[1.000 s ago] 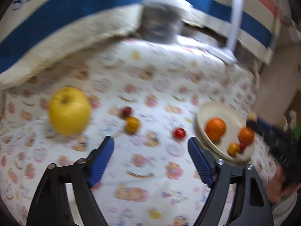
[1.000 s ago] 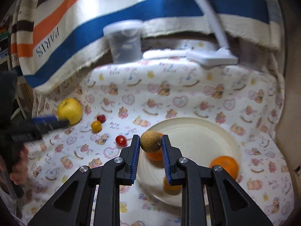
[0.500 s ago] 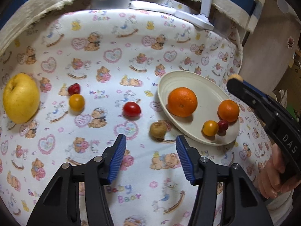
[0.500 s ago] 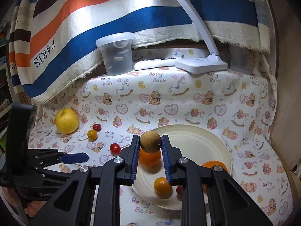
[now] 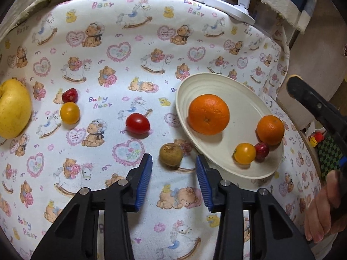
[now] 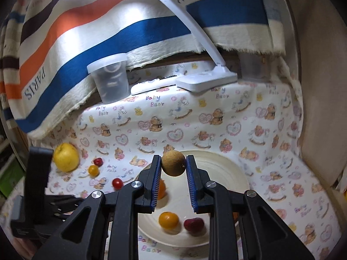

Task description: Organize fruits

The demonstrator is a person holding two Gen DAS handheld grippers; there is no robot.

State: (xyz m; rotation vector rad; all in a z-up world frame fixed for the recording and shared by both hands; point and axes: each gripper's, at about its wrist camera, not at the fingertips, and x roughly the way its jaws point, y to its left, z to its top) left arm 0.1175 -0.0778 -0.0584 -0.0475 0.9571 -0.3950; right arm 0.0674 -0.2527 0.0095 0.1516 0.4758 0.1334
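My right fingers (image 6: 173, 169) clamp a brown fruit (image 6: 174, 163) over the plate (image 6: 229, 166); my left fingers (image 5: 173, 164), closing but touching nothing, flank another brown fruit (image 5: 171, 154)—next, grip it.

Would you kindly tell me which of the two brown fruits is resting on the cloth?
The small round brown fruit beside the cream plate; the other brown fruit is held aloft in the right claw.
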